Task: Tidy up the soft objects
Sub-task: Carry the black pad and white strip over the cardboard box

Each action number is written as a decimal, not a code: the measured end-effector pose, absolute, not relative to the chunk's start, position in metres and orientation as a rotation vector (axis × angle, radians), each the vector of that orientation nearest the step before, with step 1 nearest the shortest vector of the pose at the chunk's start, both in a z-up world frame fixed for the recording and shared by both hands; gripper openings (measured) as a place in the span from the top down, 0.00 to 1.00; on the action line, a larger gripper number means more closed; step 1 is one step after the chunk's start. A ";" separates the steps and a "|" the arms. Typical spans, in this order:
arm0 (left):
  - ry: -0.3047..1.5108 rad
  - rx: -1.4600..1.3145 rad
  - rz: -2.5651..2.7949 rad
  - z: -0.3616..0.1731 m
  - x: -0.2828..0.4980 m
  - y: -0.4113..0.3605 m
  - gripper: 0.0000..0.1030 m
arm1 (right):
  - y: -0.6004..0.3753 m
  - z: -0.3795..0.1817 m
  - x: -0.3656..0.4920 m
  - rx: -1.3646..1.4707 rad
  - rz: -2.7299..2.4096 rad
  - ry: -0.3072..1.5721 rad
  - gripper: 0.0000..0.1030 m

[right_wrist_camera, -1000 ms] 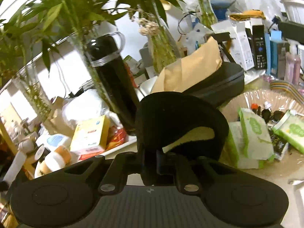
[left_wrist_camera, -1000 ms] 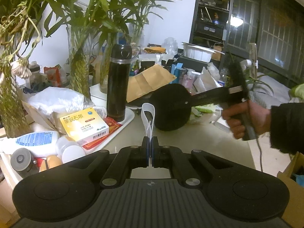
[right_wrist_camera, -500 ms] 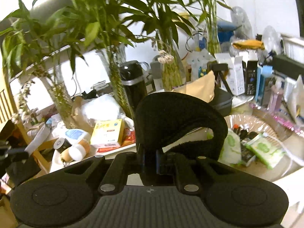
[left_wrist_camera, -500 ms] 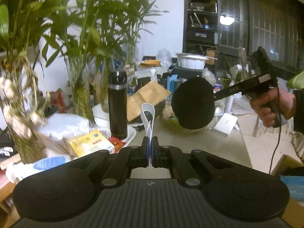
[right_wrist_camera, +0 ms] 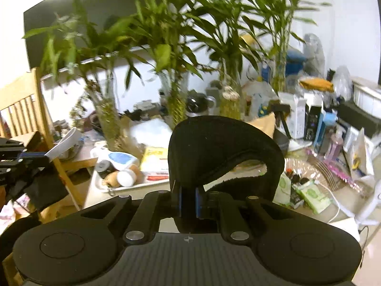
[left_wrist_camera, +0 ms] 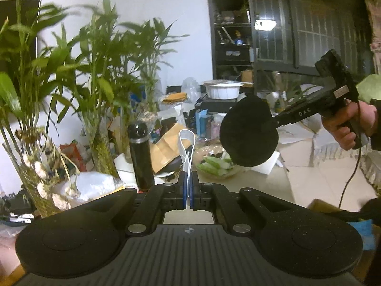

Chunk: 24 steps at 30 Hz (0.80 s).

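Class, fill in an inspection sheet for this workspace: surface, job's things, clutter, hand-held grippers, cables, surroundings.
Surface: table, pale, mostly covered.
Job's things: black soft pad and white strap loop, both lifted above the table.
Clutter: black flask, tray of bottles, green wipe packs, boxes, brown envelope.
Grippers: left hand-held gripper shut on the strap loop; right hand-held gripper shut on the pad.
Cables: black cable hanging from the right hand-held gripper's handle; white cable on the table.
Surroundings: bamboo plants in vases, wooden chair, dark shelves.
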State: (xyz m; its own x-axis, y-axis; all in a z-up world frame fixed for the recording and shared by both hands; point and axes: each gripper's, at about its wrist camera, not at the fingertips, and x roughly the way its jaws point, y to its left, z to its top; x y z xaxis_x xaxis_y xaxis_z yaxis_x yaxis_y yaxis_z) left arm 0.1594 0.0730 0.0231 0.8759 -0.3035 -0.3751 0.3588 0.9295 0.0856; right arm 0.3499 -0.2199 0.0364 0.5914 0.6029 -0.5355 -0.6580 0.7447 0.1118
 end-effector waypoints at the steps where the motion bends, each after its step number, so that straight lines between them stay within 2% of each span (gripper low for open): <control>1: 0.367 0.150 -0.357 0.027 0.156 0.071 0.97 | -0.220 0.041 0.345 -0.102 0.740 0.578 0.87; 11: 0.427 0.135 -0.459 0.033 0.123 0.053 0.97 | -0.232 0.075 0.285 -0.116 0.782 0.520 0.87; 24: 0.540 0.175 -0.559 0.010 0.077 0.027 0.97 | -0.256 0.092 0.230 -0.120 0.794 0.483 0.87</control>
